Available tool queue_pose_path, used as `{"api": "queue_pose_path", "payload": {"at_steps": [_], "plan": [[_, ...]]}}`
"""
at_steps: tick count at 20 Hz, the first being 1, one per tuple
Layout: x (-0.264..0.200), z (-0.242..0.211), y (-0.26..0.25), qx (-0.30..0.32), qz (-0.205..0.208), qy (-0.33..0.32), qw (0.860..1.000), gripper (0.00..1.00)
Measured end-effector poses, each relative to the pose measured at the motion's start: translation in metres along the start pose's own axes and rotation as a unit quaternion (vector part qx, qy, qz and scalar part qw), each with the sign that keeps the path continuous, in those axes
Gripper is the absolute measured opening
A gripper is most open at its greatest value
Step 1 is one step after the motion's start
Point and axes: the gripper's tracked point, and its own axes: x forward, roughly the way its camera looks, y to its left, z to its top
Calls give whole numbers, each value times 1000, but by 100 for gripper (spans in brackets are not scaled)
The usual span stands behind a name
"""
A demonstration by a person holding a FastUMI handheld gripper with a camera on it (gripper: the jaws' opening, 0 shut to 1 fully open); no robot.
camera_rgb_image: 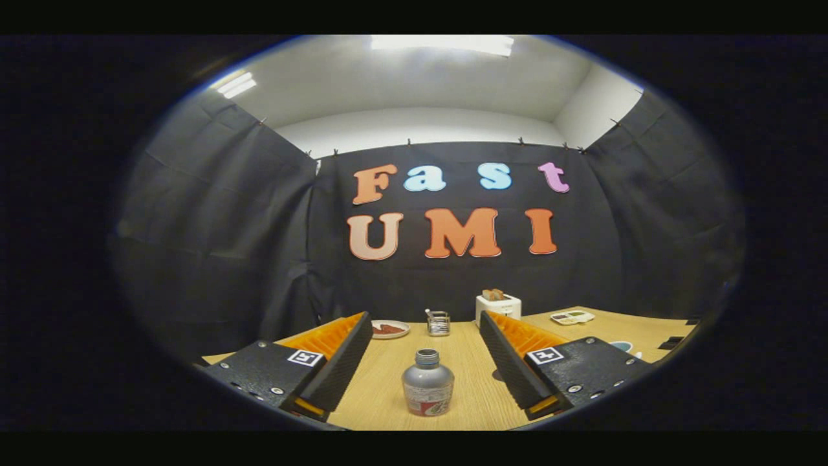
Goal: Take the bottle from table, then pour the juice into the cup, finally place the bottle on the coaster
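Tongs (424,340) spread wide, holding nothing; bottle (427,389) stands upright and uncapped on the desk (466,362), centred between the two fingers, its long axis vertical, neither finger touching it.

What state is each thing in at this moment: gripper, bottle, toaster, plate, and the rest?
gripper: open, fingers wide apart, touching nothing.
bottle: upright on the table, uncapped, between the fingers, not gripped.
toaster: upright at the far edge, bread sticking out of its top.
plate: flat on the table, something reddish on it.
wire holder: upright beside the plate; contents too small to tell.
palette-like tray: lying flat, beyond the right finger.
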Motion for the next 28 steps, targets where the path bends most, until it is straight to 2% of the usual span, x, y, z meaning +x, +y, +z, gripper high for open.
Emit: {"api": "queue_pose_path", "payload": {"at_steps": [7, 12, 16, 24, 26, 28], "plan": [[-7, -29, -3, 13, -18, 0, 1000, 98], [-4, -85, -13, 3, -30, 50, 998, 98], [3, -125, 0, 12, -12, 94, 995, 98], [19, -173, 0, -3, -14, 143, 990, 99], [20, -180, -6, 1, -22, 149, 989, 97], [21, -182, -2, 13, -16, 149, 989, 89]]}}
